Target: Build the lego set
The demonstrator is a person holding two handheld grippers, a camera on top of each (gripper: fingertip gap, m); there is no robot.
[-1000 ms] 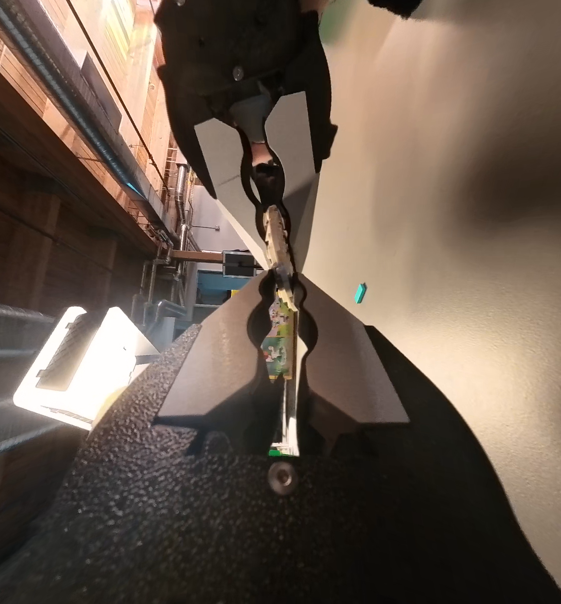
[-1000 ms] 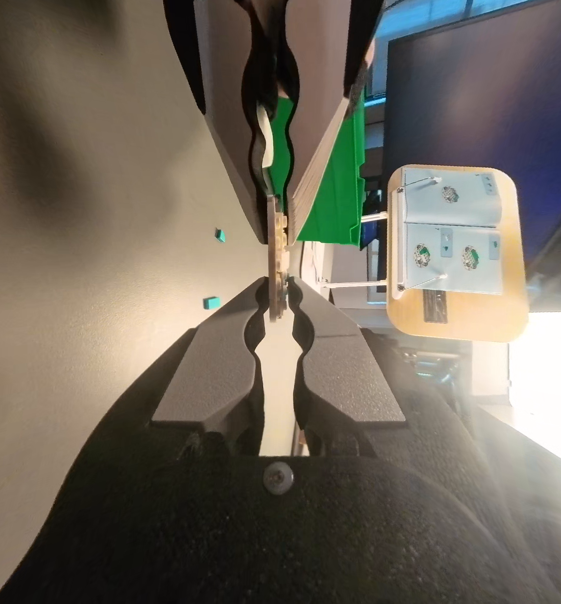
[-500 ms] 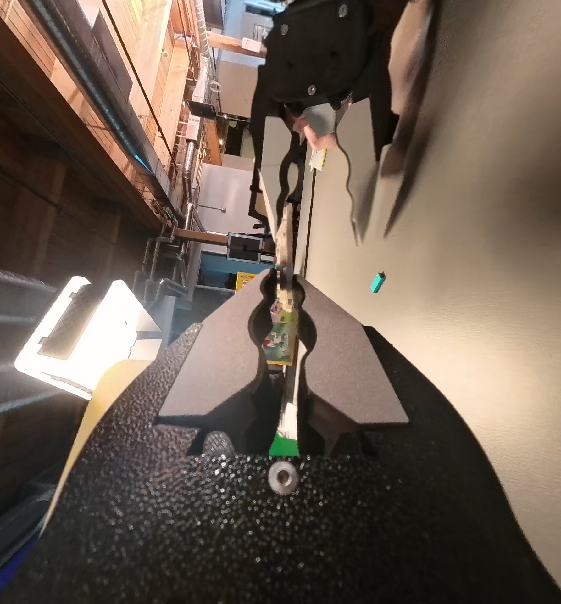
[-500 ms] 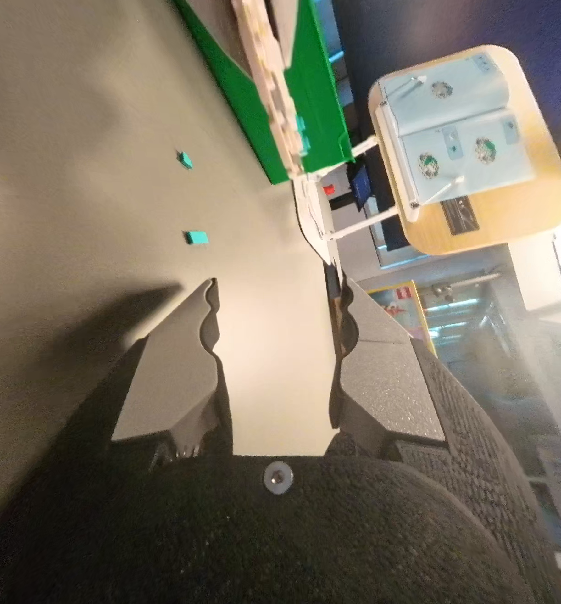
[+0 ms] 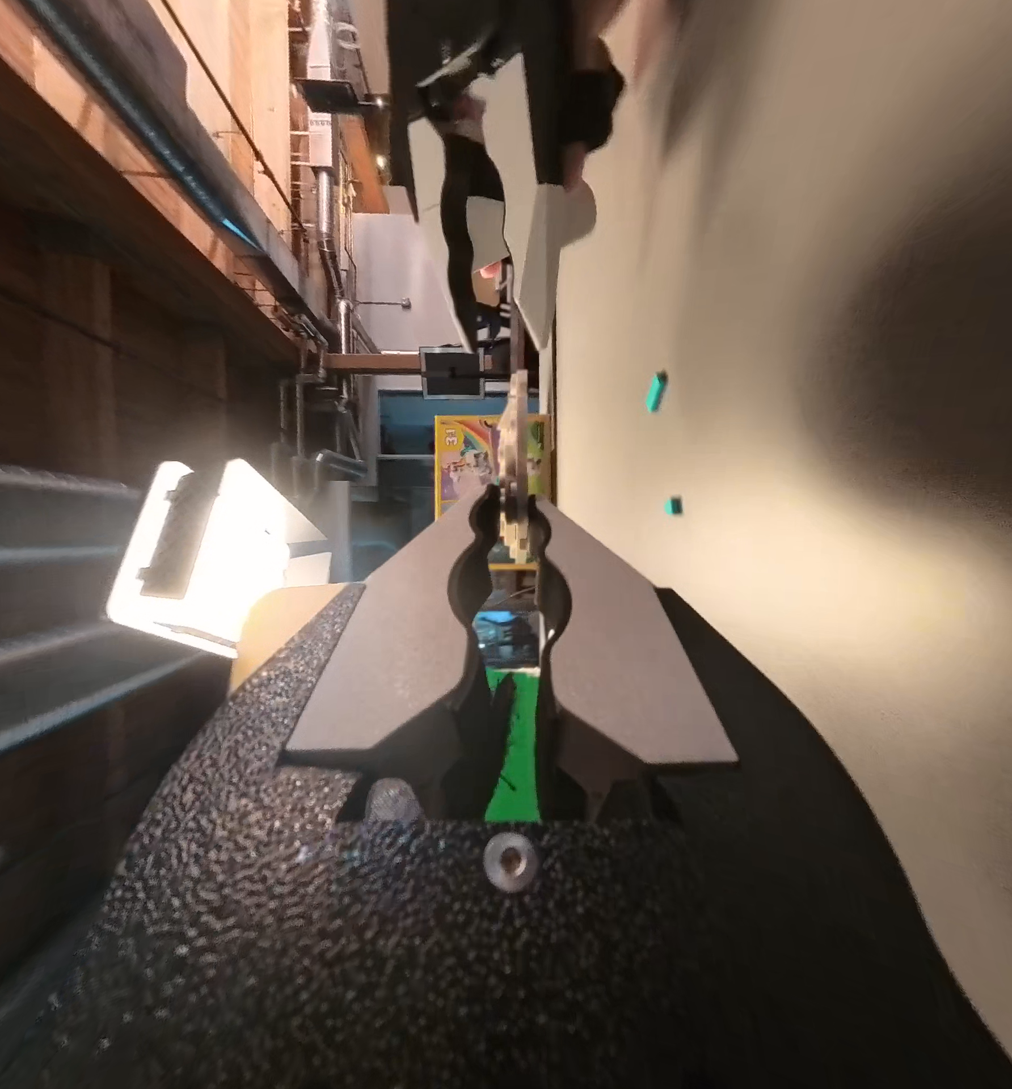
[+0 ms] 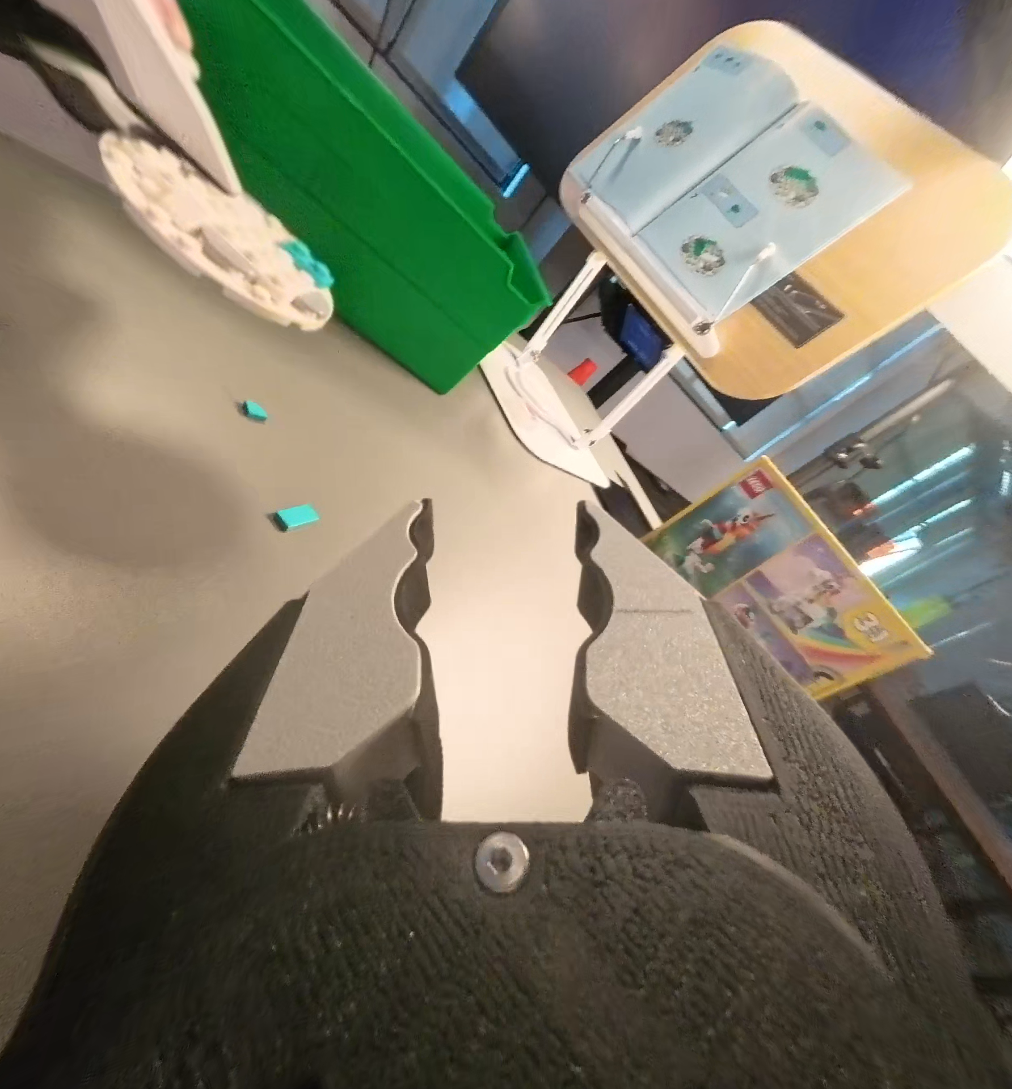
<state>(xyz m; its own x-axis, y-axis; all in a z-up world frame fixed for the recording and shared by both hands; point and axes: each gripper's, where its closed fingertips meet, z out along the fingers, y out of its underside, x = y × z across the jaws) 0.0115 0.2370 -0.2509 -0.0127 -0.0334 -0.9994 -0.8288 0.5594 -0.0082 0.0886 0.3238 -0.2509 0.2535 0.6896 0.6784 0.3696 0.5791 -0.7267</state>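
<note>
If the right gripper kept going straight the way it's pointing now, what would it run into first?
Probably bare grey table: the open right gripper holds nothing and nothing lies between its fingertips. Farther along that line is the white stand base, though depth is hard to judge. The teal pieces lie off to the side.

Both wrist cameras are looking along their grippers, rolled sideways, low over the tabletop (image 6: pixel 109 589), sharing two teal bricks (image 6: pixel 296 517).
</note>
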